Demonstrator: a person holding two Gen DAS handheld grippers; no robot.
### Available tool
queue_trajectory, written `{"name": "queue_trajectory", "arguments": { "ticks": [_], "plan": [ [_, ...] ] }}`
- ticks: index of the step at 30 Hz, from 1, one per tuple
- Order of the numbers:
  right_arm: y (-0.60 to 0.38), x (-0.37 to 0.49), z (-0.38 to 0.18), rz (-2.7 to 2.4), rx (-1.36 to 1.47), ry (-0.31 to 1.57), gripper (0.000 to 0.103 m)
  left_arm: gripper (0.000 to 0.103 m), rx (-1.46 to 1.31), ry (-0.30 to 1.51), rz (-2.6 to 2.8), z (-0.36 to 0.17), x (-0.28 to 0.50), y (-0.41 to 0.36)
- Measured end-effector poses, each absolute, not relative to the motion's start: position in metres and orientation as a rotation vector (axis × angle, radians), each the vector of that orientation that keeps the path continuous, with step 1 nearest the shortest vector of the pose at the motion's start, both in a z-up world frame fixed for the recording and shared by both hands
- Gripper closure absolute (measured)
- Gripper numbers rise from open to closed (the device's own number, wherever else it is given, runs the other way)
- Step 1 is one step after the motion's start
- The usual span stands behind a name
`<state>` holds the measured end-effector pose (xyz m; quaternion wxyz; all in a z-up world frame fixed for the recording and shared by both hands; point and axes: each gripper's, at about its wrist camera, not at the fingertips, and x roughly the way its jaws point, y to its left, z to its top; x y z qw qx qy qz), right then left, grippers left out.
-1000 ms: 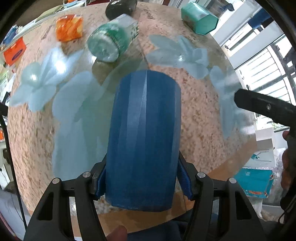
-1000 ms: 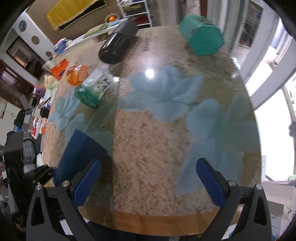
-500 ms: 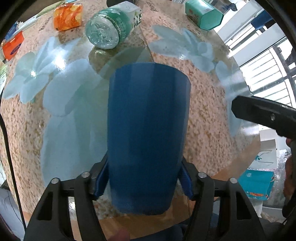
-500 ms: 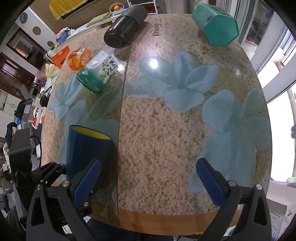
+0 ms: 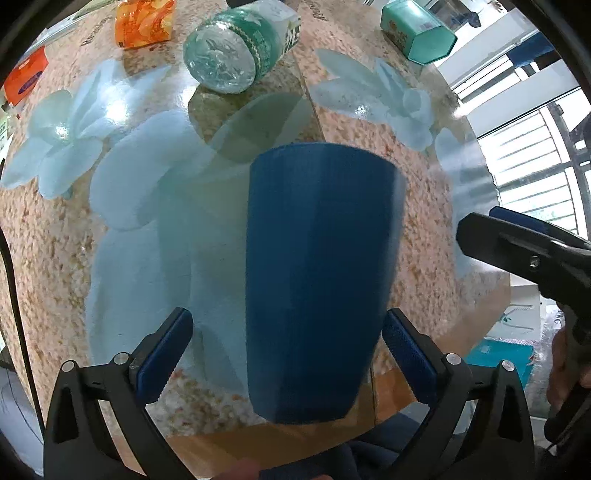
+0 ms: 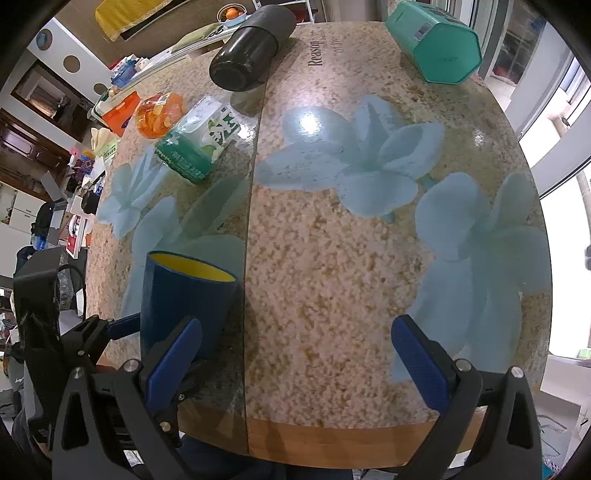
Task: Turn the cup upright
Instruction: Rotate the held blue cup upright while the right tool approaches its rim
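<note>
A blue cup (image 5: 317,273) with a yellow inside stands upright on the table near its front edge, mouth up; it also shows in the right wrist view (image 6: 184,299). My left gripper (image 5: 284,350) is open, with one finger on each side of the cup and a gap to each. My right gripper (image 6: 295,362) is open and empty over the table to the right of the cup; its side shows in the left wrist view (image 5: 517,251).
A green-labelled plastic bottle (image 5: 236,51) lies on its side behind the cup. An orange packet (image 5: 144,22), a black cylinder (image 6: 251,55) and a teal hexagonal box (image 6: 439,40) lie farther back. The table's wooden front edge (image 6: 332,439) is close.
The cup went from tipped in my shut left gripper to standing upright on the table. The left gripper's fingers have opened off it. The right gripper stayed open.
</note>
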<state>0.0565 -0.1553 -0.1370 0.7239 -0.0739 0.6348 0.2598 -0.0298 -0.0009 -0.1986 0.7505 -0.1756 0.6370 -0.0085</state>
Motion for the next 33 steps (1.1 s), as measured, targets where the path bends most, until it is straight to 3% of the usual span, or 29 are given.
{"name": "queue_trajectory", "arguments": {
  "ticks": [20,33],
  "plan": [
    [-0.159,0.048,-0.098,0.603,-0.054,1.404,0.000,0.000,-0.365,1.365,-0.131,-0.124,-0.059,0.011],
    [-0.117,0.045,-0.122,0.549,0.071,1.554,0.000,0.000,-0.363,1.410,-0.144,-0.113,-0.080,0.059]
  ]
}}
